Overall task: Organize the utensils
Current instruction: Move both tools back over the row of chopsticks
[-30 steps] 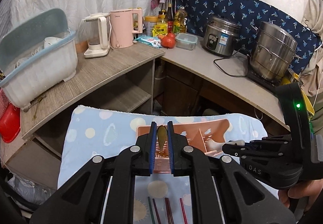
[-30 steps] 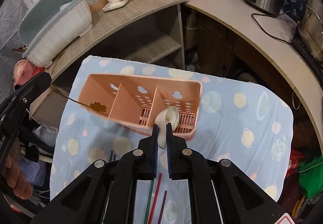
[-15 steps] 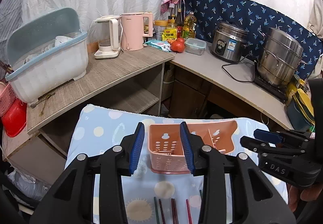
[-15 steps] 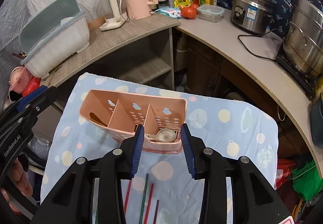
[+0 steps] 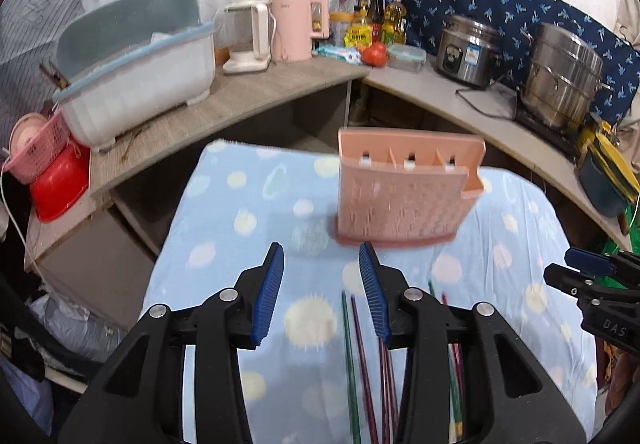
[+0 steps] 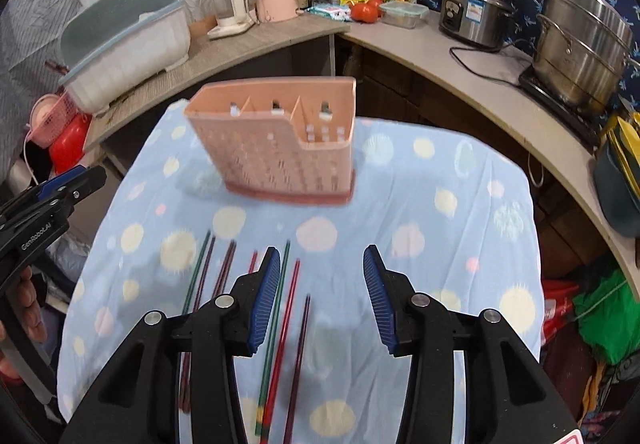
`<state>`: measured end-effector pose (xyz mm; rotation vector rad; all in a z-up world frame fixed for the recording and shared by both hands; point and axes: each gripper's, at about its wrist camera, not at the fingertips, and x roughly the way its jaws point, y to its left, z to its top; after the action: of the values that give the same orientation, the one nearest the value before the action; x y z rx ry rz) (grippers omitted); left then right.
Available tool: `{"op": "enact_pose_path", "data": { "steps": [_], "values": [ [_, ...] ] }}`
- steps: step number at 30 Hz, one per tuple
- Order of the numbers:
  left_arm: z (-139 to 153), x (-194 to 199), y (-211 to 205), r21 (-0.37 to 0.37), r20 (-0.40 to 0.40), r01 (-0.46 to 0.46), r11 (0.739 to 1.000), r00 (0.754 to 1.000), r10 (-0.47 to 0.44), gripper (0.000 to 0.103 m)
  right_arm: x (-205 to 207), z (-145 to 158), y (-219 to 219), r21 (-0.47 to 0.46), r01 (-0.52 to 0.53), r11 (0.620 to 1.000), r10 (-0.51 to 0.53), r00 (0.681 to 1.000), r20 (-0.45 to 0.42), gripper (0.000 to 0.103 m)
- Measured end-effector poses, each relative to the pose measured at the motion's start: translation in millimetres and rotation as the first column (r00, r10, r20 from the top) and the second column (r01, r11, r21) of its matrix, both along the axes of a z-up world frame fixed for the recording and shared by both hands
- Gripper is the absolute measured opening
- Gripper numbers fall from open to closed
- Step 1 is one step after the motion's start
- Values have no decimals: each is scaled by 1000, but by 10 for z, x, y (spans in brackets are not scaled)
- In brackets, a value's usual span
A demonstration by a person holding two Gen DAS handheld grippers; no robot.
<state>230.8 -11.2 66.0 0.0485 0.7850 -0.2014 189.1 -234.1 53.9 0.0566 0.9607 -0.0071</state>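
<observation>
I've pulled both tools back since a second ago: left tool point(image 5: 321, 286) and right tool point(image 6: 321, 294) hang released, empty. The chopsticks point(image 6: 280, 324) lie before the pink caddy point(image 6: 280, 148); thin sticks may slip or roll when pinched.

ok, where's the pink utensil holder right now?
The pink utensil holder stands upright mid-cloth in both views, beyond the chopsticks, ahead of both open grippers.
</observation>
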Motion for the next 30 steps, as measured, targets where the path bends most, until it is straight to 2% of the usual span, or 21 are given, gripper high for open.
{"op": "enact_pose_path", "data": {
  "steps": [5, 10, 16, 23, 30],
  "values": [
    [-369, -391, 95, 8, -63, -7, 1000, 998, 7, 37, -466, -263, 89, -20, 17, 1000, -17, 1000, -25, 43],
    [-707, -693, 158, 22, -123, -17, 1000, 992, 20, 37, -893, -520, 194, -83, 34, 996, -38, 999, -37, 43],
    [-1071, -1013, 194, 39, -187, -30, 999, 982, 36, 37, -1243, -838, 294, -74, 31, 997, -36, 996, -79, 42],
    [-1273, -1302, 237, 42, -220, -25, 999, 975, 34, 37, -1532, -1102, 377, -25, 42, 999, -44, 995, -90, 39],
    [-1339, -1462, 226, 19, -231, -10, 1000, 973, 14, 37, -1658, -1253, 390, 17, 52, 998, -50, 994, -99, 25]
  ]
}}
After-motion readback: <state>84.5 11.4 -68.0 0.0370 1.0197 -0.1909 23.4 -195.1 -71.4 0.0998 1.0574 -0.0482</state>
